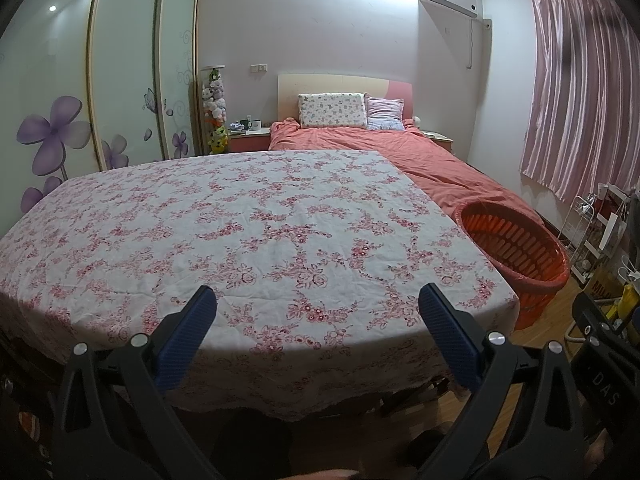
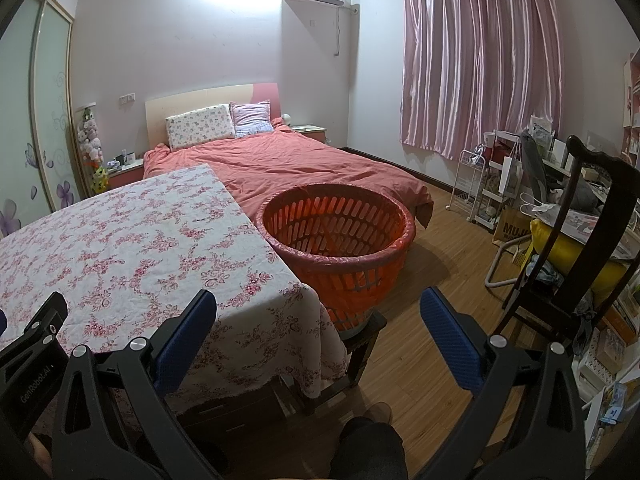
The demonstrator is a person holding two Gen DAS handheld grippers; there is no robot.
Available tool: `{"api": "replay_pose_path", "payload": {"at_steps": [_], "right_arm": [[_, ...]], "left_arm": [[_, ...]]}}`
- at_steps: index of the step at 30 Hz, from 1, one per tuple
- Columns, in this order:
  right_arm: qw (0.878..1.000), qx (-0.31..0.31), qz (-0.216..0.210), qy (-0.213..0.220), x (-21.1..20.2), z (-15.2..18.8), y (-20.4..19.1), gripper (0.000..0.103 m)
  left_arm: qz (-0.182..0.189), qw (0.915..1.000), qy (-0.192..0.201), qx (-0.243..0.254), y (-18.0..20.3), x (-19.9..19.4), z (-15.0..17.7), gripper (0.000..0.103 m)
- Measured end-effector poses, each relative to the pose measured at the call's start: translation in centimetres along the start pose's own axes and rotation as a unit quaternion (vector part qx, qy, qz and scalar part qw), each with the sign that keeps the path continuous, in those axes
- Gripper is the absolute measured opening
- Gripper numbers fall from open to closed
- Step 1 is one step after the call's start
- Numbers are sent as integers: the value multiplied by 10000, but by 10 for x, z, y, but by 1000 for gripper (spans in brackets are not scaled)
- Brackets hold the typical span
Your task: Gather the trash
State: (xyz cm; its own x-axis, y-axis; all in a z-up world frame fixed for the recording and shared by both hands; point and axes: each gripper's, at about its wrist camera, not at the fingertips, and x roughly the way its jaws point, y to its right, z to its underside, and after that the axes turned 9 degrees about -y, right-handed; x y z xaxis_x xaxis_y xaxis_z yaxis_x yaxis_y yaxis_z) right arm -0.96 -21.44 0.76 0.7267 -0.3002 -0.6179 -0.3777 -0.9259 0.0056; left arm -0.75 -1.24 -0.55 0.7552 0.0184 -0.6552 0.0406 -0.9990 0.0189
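Note:
An orange slatted basket [image 2: 336, 240] lined with a red bag stands on a stool at the table's right side; it also shows in the left wrist view [image 1: 516, 256]. The table [image 1: 224, 240] has a pink floral cloth with no trash in sight on it. My left gripper [image 1: 318, 300] is open and empty over the table's near edge. My right gripper [image 2: 318, 300] is open and empty, near the table's right corner, in front of the basket. The left gripper's body shows at the lower left of the right wrist view [image 2: 36, 344].
A bed [image 2: 288, 164] with a salmon cover lies behind the table and basket. A dark wooden chair [image 2: 568, 256] and cluttered racks [image 2: 492, 184] stand at the right. Wardrobe doors [image 1: 120, 80] line the left wall. Wood floor [image 2: 440, 264] lies beside the basket.

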Motion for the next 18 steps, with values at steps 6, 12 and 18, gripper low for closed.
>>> {"api": "replay_pose_path", "payload": {"at_steps": [6, 12, 18], "right_arm": [[10000, 0, -2, 0, 0, 0, 0, 101], [10000, 0, -2, 0, 0, 0, 0, 101], [10000, 2, -1, 0, 0, 0, 0, 101]], "left_arm": [[-4, 10000, -9, 18, 0, 0, 2, 99], [-6, 10000, -7, 21, 0, 0, 1, 99], [-3, 10000, -8, 36, 0, 1, 2, 99]]}}
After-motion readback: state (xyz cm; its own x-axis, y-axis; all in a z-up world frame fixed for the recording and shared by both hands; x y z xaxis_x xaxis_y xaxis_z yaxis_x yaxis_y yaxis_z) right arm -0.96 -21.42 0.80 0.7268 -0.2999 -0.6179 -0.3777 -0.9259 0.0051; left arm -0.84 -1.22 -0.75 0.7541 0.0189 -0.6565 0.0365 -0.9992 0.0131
